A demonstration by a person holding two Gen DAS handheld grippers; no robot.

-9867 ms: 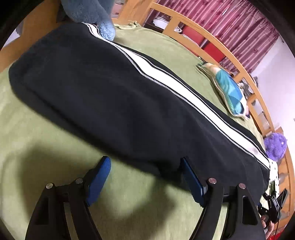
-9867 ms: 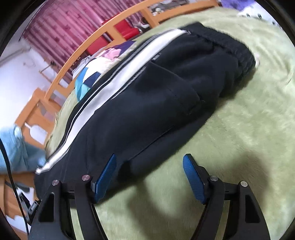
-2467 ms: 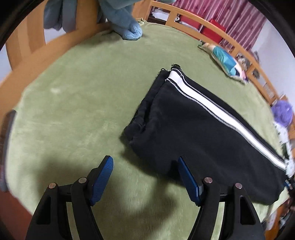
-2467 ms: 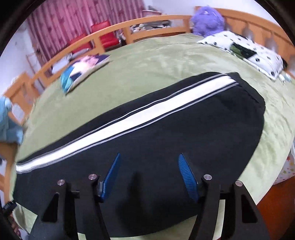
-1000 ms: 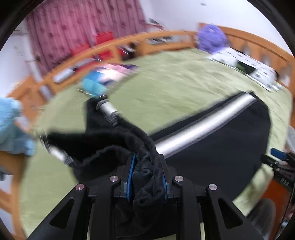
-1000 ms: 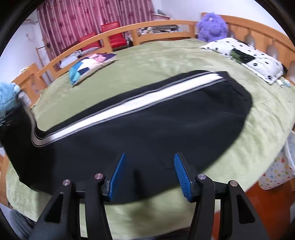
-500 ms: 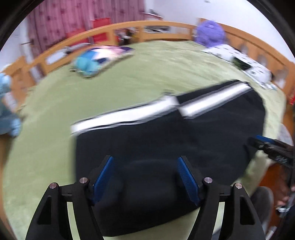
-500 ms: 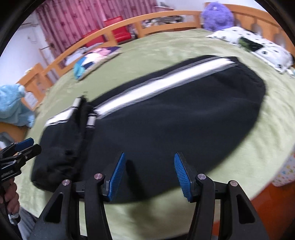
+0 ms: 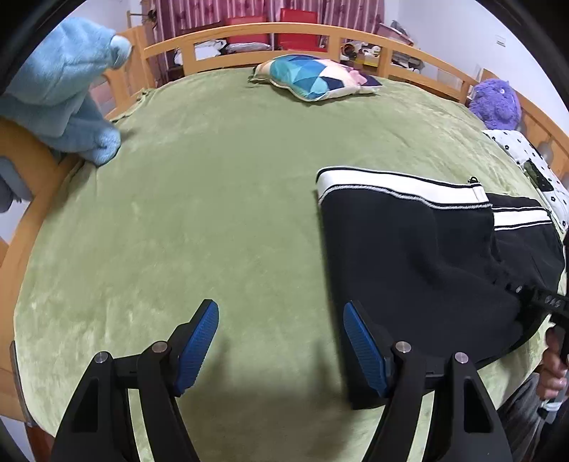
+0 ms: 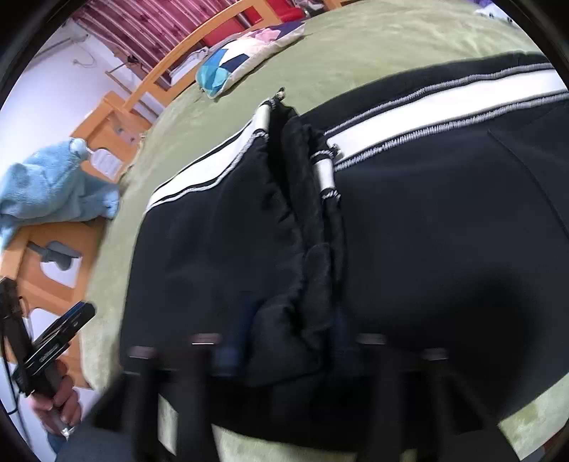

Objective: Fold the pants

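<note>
The black pants (image 9: 419, 248) with a white side stripe lie folded in half on the green bed cover (image 9: 199, 199), at the right of the left wrist view. My left gripper (image 9: 281, 341) is open and empty, low over the bare cover just left of the pants' folded edge. In the right wrist view the pants (image 10: 409, 227) fill the frame, with the leg cuffs laid over the waist part. My right gripper (image 10: 284, 352) is blurred by motion, its jaws apart astride a bunched ridge of black cloth.
A blue plush toy (image 9: 67, 85) hangs over the wooden bed rail (image 9: 320, 33) at the left. A patterned cushion (image 9: 316, 76) lies at the far side, a purple plush (image 9: 496, 103) and a spotted pillow (image 9: 533, 170) at the right.
My left gripper carried the leg ends over onto the waist part, let go and pulled back left off the pants. My right gripper dropped lower onto the cloth at the fold.
</note>
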